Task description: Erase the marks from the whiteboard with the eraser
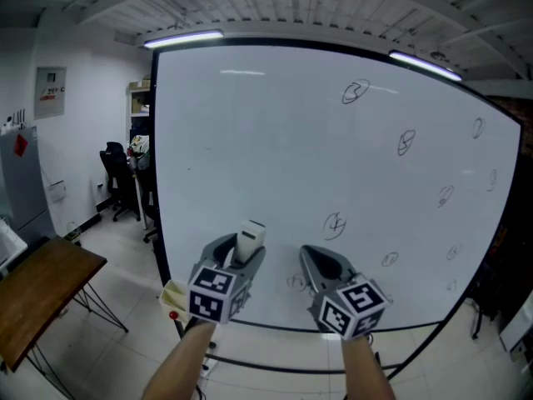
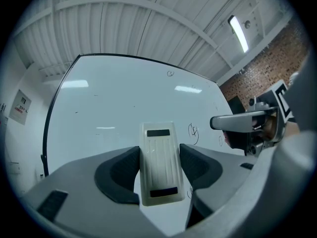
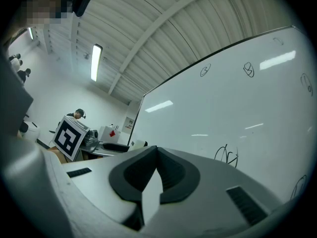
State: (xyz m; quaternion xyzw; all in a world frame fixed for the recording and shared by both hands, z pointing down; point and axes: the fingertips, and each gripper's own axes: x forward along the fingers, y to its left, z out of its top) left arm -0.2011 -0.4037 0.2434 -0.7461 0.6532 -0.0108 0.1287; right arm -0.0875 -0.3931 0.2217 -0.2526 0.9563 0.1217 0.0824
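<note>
Whiteboard: 1, large, black-framed, upright; landmark for all below.

L of board:
- wall notice, 1
- office chair, 1, black
- wooden table, 1, near board's lower-L corner

In front of board, lower edge:
- left gripper, 1, jaws pinching the eraser by its long sides
- eraser, 1, white, ribbed back, standing up out of the jaws, near board's lower centre; contact w/ the surface can't be told
- right gripper, 1, just R of the left one, pads pressed together, nothing betw. them
- marker cubes: 2, one per gripper

On board: marks, small circled scribbles. At least 9 in head view, all centre to R half, R-edge ones faint. L half unmarked.

View differences:
- left gripper view only: eraser's 2 dark end strips, plus brick wall R of board
- right gripper view only: person in cap far L of board, and the pads meeting at their tips
- head view only: full spread of marks
</note>
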